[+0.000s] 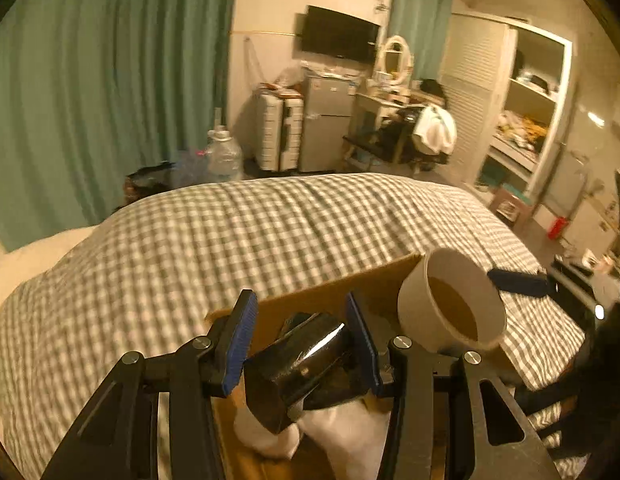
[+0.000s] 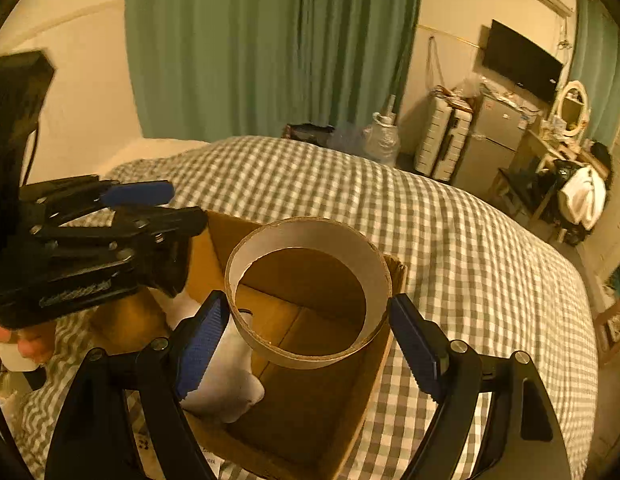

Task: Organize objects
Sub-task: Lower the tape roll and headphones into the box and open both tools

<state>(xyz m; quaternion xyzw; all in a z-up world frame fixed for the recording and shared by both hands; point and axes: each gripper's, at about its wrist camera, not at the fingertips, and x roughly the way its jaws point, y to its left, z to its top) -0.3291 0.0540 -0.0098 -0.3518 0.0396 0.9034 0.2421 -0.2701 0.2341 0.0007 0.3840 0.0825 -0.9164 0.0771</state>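
Between the blue pads of my left gripper [image 1: 302,342] sits a shiny black cylinder [image 1: 302,364], tilted; the gripper is shut on it above an open cardboard box [image 1: 310,304]. My right gripper [image 2: 308,344] is shut on a wide cardboard ring [image 2: 310,236], white outside and brown inside, over the same box [image 2: 310,412]. In the left wrist view the ring [image 1: 414,300] hangs just right of the cylinder, with a right pad [image 1: 518,282] behind it. White cloth [image 2: 226,384] lies in the box's near left corner. The left gripper's fingers [image 2: 138,194] show at the left of the right wrist view.
The box rests on a bed with a grey-and-white checked cover [image 2: 450,240]. Green curtains [image 1: 110,80] hang behind. A white suitcase [image 1: 278,132], small fridge [image 1: 324,124], wall TV [image 1: 338,36], water jug [image 1: 224,156] and cluttered desk and shelves stand beyond the bed. A hand [image 2: 28,344] shows at lower left.
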